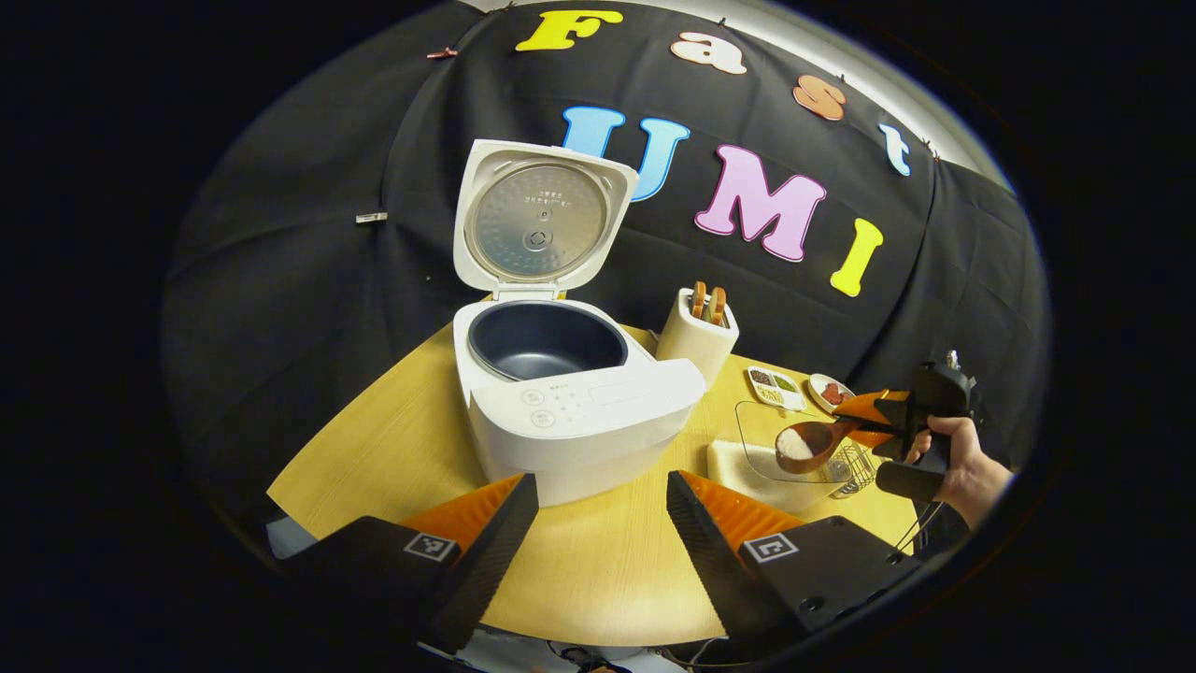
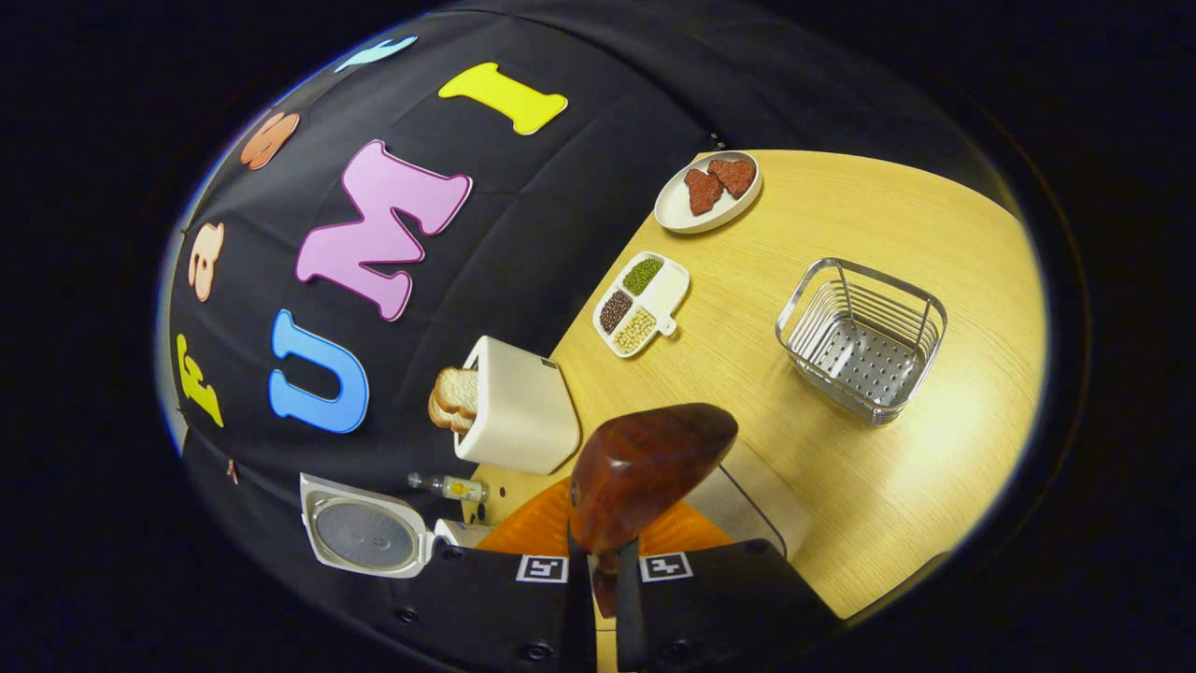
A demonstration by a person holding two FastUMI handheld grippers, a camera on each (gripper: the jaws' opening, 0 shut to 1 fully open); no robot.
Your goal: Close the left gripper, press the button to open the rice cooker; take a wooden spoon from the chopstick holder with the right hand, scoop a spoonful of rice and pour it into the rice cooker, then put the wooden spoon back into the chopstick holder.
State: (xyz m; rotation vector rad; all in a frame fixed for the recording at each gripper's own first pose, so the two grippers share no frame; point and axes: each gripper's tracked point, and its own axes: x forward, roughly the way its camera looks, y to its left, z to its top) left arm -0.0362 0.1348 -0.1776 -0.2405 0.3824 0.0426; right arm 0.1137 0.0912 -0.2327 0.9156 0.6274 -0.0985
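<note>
The rice cooker (image 1: 570, 393) is standing open at the centre of the left gripper view, its lid (image 1: 540, 220) tilted up at 12 o'clock and the dark inner pot (image 1: 547, 341) showing bare. The left gripper (image 1: 598, 533) is hanging in front of it, fingers spread wide apart and gripping nothing. Over at 3 o'clock, a hand (image 1: 967, 463) is holding the right gripper (image 1: 864, 421), and its fingers are pinching the handle of the wooden spoon (image 1: 813, 444), bowl loaded with white rice and sitting above a clear-lidded white container (image 1: 747, 467). The chopstick holder (image 1: 696, 341) is standing just beside the cooker at 1 o'clock, wooden handles poking out.

In the right gripper view, the right gripper (image 2: 603, 598) is clamped narrowly on the spoon (image 2: 645, 472), whose bowl back is looming at 6 o'clock. The holder (image 2: 519, 407) is lying at 8 o'clock. A wire basket (image 2: 864, 336) is sitting at 3 o'clock on the table (image 2: 934, 467), with a 3-compartment dish (image 2: 643, 304) and a plate (image 2: 708, 192) of 2 reddish pieces toward 12 o'clock.
</note>
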